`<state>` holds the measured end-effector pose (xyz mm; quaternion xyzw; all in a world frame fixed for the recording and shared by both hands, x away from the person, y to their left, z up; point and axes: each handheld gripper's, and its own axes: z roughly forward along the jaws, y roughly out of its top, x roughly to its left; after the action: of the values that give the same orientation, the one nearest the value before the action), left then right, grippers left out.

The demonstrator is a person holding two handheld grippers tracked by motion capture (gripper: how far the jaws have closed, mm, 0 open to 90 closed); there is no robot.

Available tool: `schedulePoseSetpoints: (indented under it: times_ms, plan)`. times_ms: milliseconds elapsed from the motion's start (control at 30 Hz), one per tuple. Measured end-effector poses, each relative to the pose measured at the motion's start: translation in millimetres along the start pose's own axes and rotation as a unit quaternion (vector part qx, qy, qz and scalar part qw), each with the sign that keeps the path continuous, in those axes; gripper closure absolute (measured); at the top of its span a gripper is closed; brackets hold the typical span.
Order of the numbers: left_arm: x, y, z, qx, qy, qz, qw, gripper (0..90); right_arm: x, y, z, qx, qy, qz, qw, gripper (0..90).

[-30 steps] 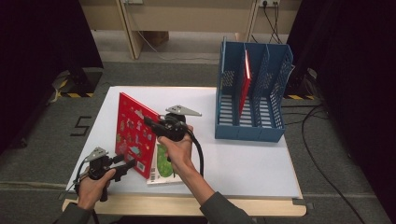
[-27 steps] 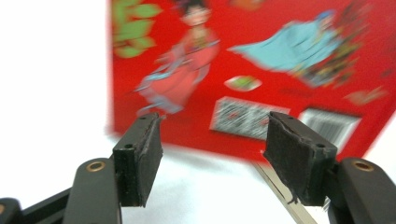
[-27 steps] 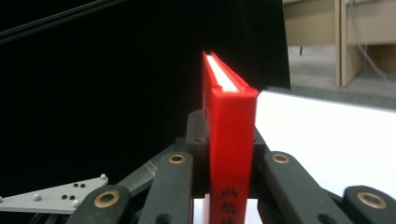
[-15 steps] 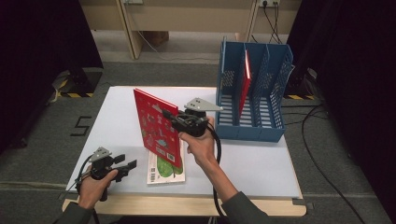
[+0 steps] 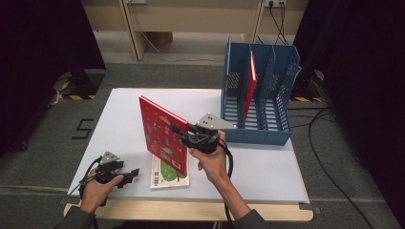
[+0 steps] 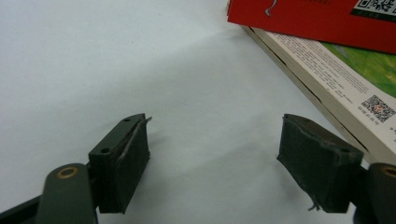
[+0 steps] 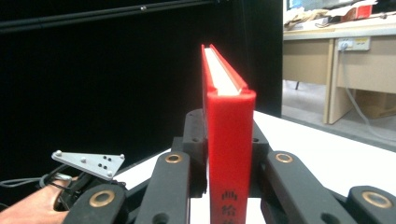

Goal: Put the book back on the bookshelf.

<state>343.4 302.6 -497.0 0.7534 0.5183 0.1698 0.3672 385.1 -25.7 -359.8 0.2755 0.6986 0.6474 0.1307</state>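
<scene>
My right gripper (image 5: 177, 129) is shut on the spine of a red hardcover book (image 5: 160, 136), which it holds upright above the white table (image 5: 267, 167). In the right gripper view the red book (image 7: 224, 79) stands on edge between the pads of the right gripper (image 7: 229, 149). Near the table's front left corner, my left gripper (image 5: 133, 173) rests low and apart from the book. Its jaws have just been opening. In the left gripper view the left gripper (image 6: 219, 163) is open with bare table between its pads.
A book with a green and white cover (image 5: 169, 175) lies flat under the raised one; its edge (image 6: 336, 79) runs by the left gripper. A blue file rack (image 5: 282, 109) at the back right holds another red book (image 5: 250, 86) upright.
The right gripper has carried the red book to the right, away from the left gripper. The left gripper's jaws have opened wider and stay at the front left.
</scene>
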Motion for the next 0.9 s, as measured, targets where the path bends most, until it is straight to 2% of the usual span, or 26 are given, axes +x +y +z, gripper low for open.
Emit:
schedulePoseSetpoints:
  times_ms: [167,333,533,567,900]
  plan:
    - [1.2,-0.9,0.8,-0.003,0.007,0.006,1.0000,22.3,7.9,-12.8,4.4,0.013,-0.013,-0.016,0.9997,75.6]
    - [-0.1,-1.2,1.4,-0.002,0.009,0.013,0.9999,21.2,11.6,-28.3,11.1,0.017,-0.012,-0.010,0.9997,75.1]
    - [0.4,-1.2,1.2,-0.002,0.007,0.012,0.9999,21.1,19.2,-40.5,18.6,0.024,-0.017,-0.038,0.9988,74.8]
    - [0.4,-1.2,1.2,-0.001,0.007,0.013,0.9999,21.1,19.3,-42.8,20.0,0.025,-0.019,-0.046,0.9985,75.0]
    - [0.5,-1.2,1.3,-0.003,0.006,0.012,0.9999,21.0,15.4,-65.4,29.6,0.032,-0.015,-0.048,0.9982,75.0]
